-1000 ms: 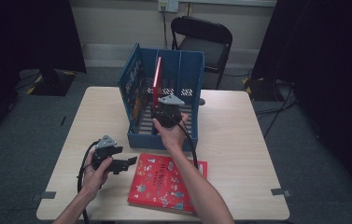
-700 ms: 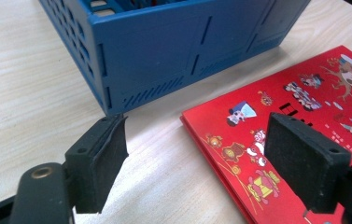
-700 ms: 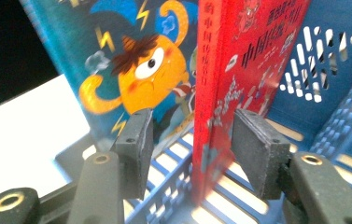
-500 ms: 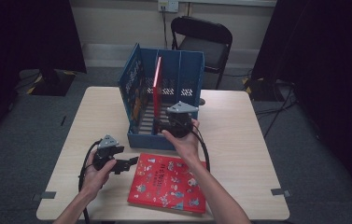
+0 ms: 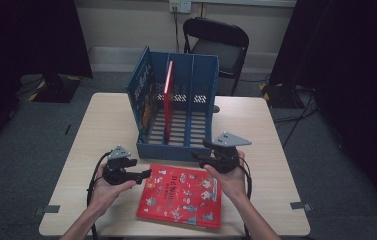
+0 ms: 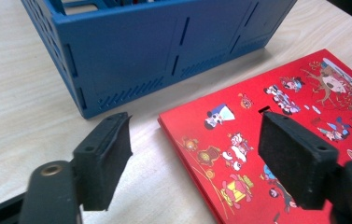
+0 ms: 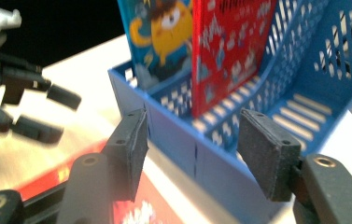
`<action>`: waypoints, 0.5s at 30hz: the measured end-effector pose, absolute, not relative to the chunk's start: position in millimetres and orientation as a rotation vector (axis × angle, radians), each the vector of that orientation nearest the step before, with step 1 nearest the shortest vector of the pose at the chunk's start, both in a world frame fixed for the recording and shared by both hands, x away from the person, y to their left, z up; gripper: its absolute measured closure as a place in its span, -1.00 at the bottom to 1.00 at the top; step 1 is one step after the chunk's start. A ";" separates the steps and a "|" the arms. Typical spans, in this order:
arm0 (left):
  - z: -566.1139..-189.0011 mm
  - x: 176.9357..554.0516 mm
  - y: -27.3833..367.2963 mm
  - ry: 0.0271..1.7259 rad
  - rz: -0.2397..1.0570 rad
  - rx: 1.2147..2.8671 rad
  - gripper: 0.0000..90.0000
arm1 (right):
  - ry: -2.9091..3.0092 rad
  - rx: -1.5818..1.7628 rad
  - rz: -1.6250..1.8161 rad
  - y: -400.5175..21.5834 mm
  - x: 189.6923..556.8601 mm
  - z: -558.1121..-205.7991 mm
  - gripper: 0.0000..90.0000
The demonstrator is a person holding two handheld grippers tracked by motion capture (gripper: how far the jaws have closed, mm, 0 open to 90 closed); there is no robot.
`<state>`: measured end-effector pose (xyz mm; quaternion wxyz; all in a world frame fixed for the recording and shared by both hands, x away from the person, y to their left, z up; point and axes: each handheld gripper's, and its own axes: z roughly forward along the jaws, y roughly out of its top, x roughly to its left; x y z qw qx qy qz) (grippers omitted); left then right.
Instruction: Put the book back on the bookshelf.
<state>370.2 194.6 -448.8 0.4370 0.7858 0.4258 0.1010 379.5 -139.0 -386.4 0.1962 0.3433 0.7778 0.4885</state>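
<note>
High view: fixed above the person's edge of the pale wooden table, facing forward and down, far enough to take in all four edges; left gripper view: low, close, facing the near wall of the blue slotted plastic file rack and the flat red picture book; right gripper view: close, facing the same rack from its near corner; all three share rack front and book.

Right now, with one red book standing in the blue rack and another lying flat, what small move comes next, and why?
Probably ease the left hand-held gripper forward to straddle the flat red book's near corner. Its jaws stand open either side of that corner, touching nothing, and the blue rack has free slots right of the standing book.
</note>
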 end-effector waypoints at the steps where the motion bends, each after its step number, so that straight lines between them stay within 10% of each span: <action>1: -449.5 369.5 193.6 1.075 0.266 1.946 -0.41 | 2.192 0.970 1.358 -143.0 376.6 -389.9 -0.07; 15: -467.4 368.8 190.2 1.023 0.170 2.027 -0.02 | 2.329 1.084 1.185 -179.0 359.2 -452.8 -0.20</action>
